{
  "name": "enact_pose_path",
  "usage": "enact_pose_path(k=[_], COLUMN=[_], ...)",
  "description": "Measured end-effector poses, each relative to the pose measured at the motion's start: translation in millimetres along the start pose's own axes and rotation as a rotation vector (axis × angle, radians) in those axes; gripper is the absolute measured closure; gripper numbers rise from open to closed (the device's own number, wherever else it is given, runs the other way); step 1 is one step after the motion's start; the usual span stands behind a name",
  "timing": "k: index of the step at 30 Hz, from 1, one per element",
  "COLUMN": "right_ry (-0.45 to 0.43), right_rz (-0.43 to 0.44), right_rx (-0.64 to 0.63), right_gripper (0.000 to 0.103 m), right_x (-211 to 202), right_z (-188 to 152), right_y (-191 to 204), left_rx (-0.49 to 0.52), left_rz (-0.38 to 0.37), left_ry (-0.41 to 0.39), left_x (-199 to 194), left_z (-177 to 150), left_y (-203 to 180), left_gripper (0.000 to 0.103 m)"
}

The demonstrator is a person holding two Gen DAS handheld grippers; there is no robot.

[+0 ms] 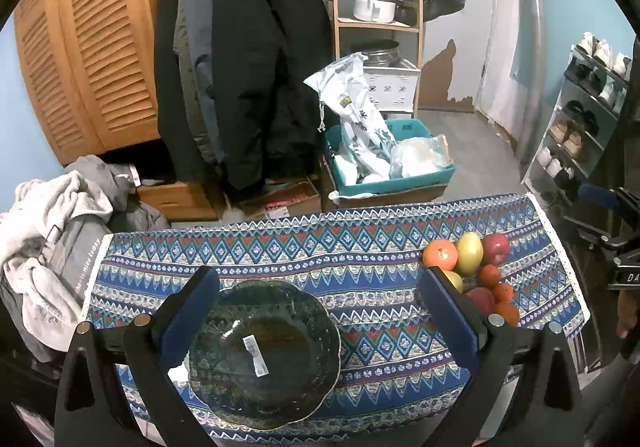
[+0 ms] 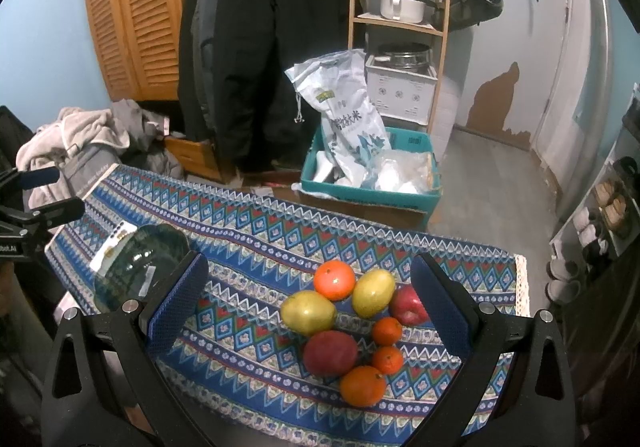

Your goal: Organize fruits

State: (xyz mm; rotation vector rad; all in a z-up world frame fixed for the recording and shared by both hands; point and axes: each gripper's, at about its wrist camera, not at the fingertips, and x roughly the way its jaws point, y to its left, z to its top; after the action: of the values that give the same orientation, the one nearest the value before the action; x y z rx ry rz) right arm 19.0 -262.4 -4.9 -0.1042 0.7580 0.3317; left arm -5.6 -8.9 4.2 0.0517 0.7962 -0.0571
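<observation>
Nothing is picked up yet, so the task looks to be at its start. The left gripper (image 1: pixel 320 311) hangs with its jaws spread wide and empty above the dark glass bowl (image 1: pixel 264 355), which sits on the patterned cloth (image 1: pixel 280 255). The right gripper (image 2: pixel 308 307) is likewise spread and empty, hovering over the fruit pile (image 2: pixel 344 327), which lies on the cloth at about three o'clock from the bowl, well apart from it. The yellow mango (image 2: pixel 308 313) sits nearest the gap between the jaws. The next move probably calls for lowering the right gripper around one fruit, closing gently, then carrying it toward nine o'clock into the bowl.
</observation>
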Motion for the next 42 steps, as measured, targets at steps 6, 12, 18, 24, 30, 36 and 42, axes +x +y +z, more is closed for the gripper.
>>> enact_pose_path(k=[6, 12, 18, 24, 30, 36, 42], right_ry=[-0.006, -0.008, -0.009, -0.010, -0.008, -0.008, -0.007], right_rz=[0.001, 0.004, 0.005, 0.005, 0.006, 0.006, 0.006], right_rx=[0.003, 0.004, 0.000, 0.000, 0.000, 0.001, 0.001], right_gripper=[0.003, 0.003, 0.003, 0.003, 0.003, 0.003, 0.003], right_x=[-0.5, -2.0, -4.3, -4.5, -4.7, -4.3, -4.4], right_z=[0.9, 0.1, -1.1, -1.6, -1.4, -1.3, -1.2], right_y=[-1.8, -2.4, -2.6, -1.6, -2.3, -2.7, -2.8], left_rx=[0.010, 0.007, 0.012, 0.010, 0.010, 0.012, 0.011], left_rz=[0.004, 0.009, 0.010, 0.006, 0.002, 0.001, 0.000], left_ry=[-0.004, -0.001, 0.000, 0.002, 0.001, 0.001, 0.004], left_x=[-0.8, -0.9, 0.1, -0.5, -0.5, -0.6, -0.3], left_z=[-0.1, 0.3, 0.2, 0.8, -0.6, -0.9, -1.3], left_y=[-3.6, -4.9, -5.7, -7.3, -7.1, -7.3, -7.8], left_gripper=[0.002, 0.002, 0.002, 0.002, 0.002, 0.002, 0.002])
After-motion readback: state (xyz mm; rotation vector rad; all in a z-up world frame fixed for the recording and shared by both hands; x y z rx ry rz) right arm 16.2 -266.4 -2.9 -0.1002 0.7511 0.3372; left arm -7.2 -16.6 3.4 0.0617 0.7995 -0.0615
